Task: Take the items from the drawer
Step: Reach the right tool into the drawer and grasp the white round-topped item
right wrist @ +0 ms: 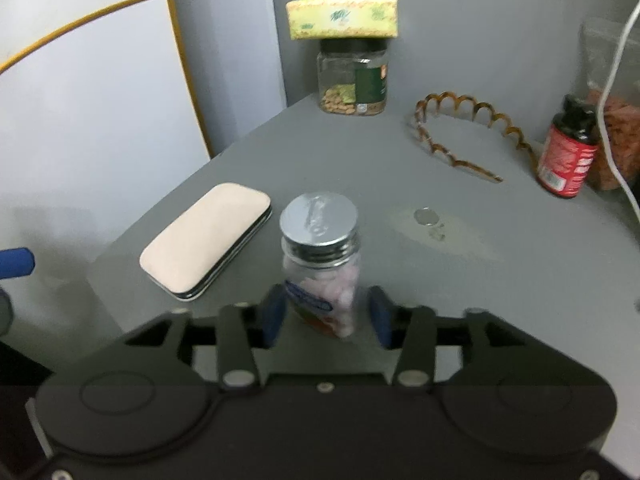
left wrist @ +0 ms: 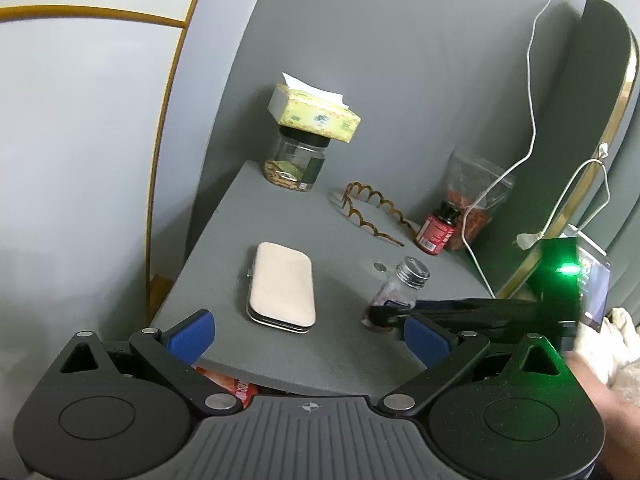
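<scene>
A small clear bottle with a silver screw lid and pink pieces inside stands tilted on the grey cabinet top, between the blue pads of my right gripper. The left pad lies against the bottle's side. A narrow strip of grey shows between the bottle and the right pad. In the left wrist view that bottle leans beside the right gripper's black fingers. My left gripper hangs open and empty over the top's front edge. Below the edge, a red packet shows in the drawer.
A beige flat case lies left of the bottle. Farther back are a nut jar with a tissue box on it, a brown wavy headband, a red-labelled bottle, a bag of red pieces and white cables.
</scene>
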Demonstrator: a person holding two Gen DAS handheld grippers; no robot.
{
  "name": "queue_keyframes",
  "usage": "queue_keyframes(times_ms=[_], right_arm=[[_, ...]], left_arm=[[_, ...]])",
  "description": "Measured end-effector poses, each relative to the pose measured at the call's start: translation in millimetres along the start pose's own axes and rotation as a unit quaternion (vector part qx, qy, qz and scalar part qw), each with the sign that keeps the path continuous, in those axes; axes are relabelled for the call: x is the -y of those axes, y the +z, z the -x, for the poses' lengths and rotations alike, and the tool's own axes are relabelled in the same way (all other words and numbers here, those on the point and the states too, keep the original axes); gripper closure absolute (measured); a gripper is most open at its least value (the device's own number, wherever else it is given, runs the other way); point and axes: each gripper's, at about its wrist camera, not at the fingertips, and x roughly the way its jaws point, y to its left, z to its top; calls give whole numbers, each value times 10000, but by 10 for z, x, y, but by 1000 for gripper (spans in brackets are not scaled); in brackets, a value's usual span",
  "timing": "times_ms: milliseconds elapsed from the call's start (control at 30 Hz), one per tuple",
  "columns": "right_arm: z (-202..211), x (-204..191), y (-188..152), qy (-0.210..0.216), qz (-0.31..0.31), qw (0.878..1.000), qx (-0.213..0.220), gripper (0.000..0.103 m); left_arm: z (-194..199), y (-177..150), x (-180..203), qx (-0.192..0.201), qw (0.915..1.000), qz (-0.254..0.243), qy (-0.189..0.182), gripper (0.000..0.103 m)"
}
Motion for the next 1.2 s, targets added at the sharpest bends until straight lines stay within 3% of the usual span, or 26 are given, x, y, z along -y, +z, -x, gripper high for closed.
queue_keyframes(times_ms=[167, 300, 400, 600, 833, 933, 1067, 1200], right_arm=[[499, 151, -86, -61, -406, 9991, -71, 36], [824, 286, -305, 92, -801, 9956, -482, 36], [915, 212, -525, 302, -734, 9935, -817, 38], [477, -193, -852, 434, 114, 9867, -1564, 50], [-232, -610, -1038, 409, 1345, 9734, -1807, 53], [-427, -662, -1126, 344, 1559, 9721, -1721, 52], [-609, -665, -1199, 289, 1779, 9592, -2177, 56], [-502, -626, -1216, 353, 1833, 9531, -2381, 69]], left_arm=[[20, -2, -32, -87, 9997, -35, 203, 3], [72, -13, -90, -91, 9996, -34, 275, 2], [109, -16, -162, -86, 9994, 36, 324, 2], [171, 9, -312, -46, 9990, 302, 332, 2], [209, 61, -338, 52, 9989, 375, 260, 2], [215, 73, -343, 64, 9990, 391, 191, 2], [211, 84, -354, 58, 9990, 413, 187, 2], [209, 98, -366, 64, 9987, 472, 158, 2]])
